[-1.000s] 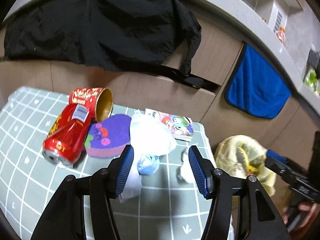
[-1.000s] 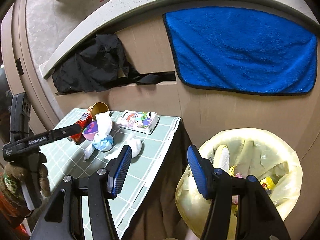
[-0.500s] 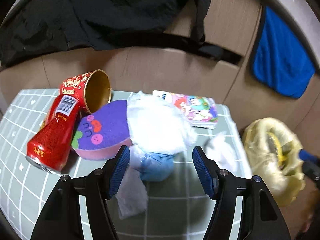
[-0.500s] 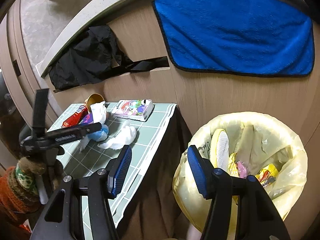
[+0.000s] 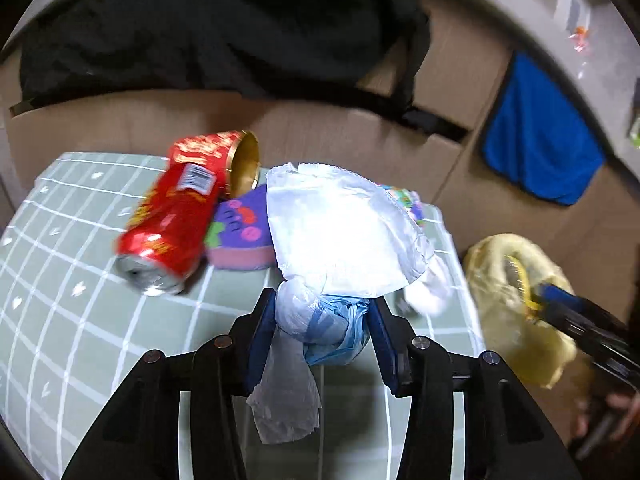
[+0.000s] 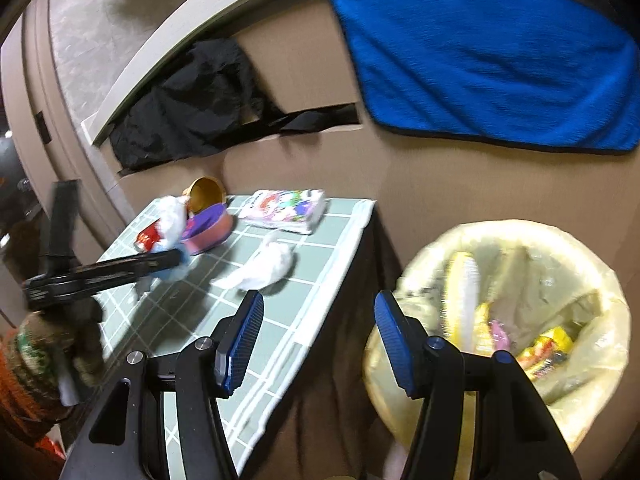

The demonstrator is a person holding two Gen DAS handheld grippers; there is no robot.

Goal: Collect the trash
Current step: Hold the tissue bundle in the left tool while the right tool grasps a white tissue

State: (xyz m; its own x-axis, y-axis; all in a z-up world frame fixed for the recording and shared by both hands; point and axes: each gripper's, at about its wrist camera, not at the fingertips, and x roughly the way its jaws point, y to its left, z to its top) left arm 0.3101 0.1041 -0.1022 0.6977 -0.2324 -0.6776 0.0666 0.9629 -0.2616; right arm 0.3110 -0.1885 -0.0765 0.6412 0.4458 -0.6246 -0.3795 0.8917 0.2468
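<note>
While the left tool [image 5: 322, 330] closes its jaws around the knotted plastic bag [image 5: 320, 320] on the worktop [image 5: 60, 280], the pick-up step is in hand; the pads flank the blue knot, and whether they press yet I cannot tell. The bag's long axis runs away from the tool, white top forward, loose tail trailing back between the fingers. Red can [image 5: 168, 224] lies forward-left.

Right wrist view: the right tool [image 6: 318, 344] hangs wide and empty. The yellow-lined bin [image 6: 560, 280] sits just forward-right of it, a crumpled tissue [image 6: 264, 266] forward-left. Judged next move: firm the grip, lift, carry the bag to the bin.
</note>
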